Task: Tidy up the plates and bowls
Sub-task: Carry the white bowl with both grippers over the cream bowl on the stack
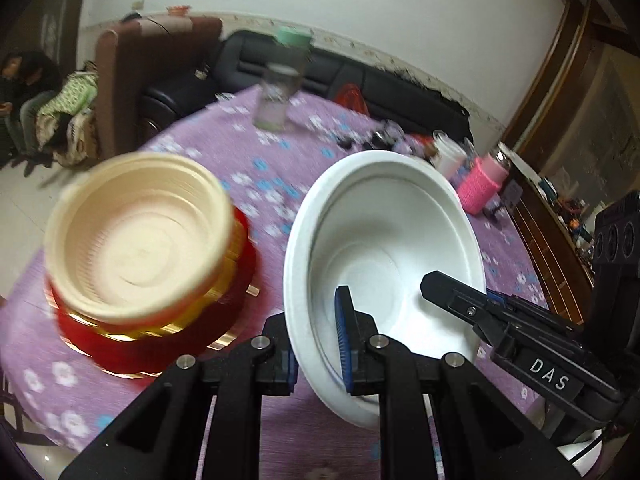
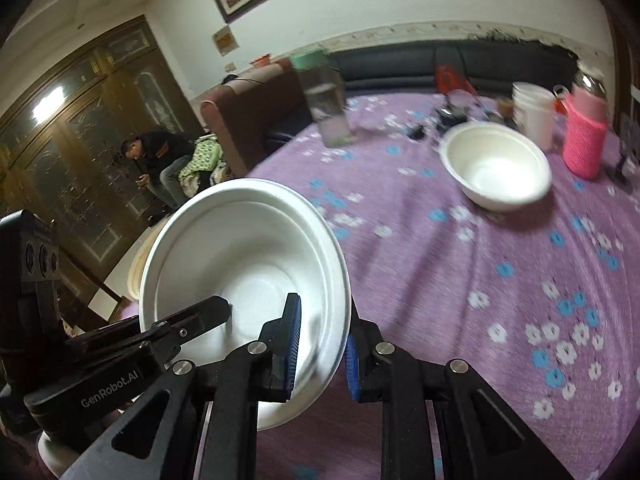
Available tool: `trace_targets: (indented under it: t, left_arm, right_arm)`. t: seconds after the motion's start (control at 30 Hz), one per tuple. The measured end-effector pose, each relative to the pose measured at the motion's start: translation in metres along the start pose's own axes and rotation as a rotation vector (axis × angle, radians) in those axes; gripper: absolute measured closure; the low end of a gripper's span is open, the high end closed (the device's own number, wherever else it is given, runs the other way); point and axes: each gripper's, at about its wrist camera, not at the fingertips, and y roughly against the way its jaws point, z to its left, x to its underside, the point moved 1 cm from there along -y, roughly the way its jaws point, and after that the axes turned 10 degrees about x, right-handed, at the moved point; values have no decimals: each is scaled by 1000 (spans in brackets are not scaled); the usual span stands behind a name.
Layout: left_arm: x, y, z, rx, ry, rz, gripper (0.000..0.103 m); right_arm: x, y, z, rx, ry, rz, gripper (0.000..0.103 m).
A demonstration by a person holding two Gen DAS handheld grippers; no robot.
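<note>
Grippers' white bowl, blurred stack beside

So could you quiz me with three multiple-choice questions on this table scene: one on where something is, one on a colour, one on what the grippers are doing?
1. Where does the cream bowl sit?
A. On a stack of red and gold dishes
B. On the floor
C. Inside the jar

2. What colour is the tablecloth?
A. Green
B. Purple with flowers
C. Plain black

3. How is the white bowl held?
A. It lies free on the table
B. By one gripper alone
C. By both, the left gripper and the right gripper each pinching its rim

Answers: 1 A, the stack shows under it; 2 B, both views show it; 3 C, each view shows pads on either side of the rim.
</note>
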Motion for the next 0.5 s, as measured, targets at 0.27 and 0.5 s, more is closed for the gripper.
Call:
trace_targets:
  t: [0.27,0.5]
  left_arm:
    - [-24,43,48,-97,35,-82,88]
    - [-34,46,97,-149,109,-81,87]
  right_arm:
    - [-32,-21,69,-71,66,12,81]
    - [-44,-52,113,-90,117,43,81]
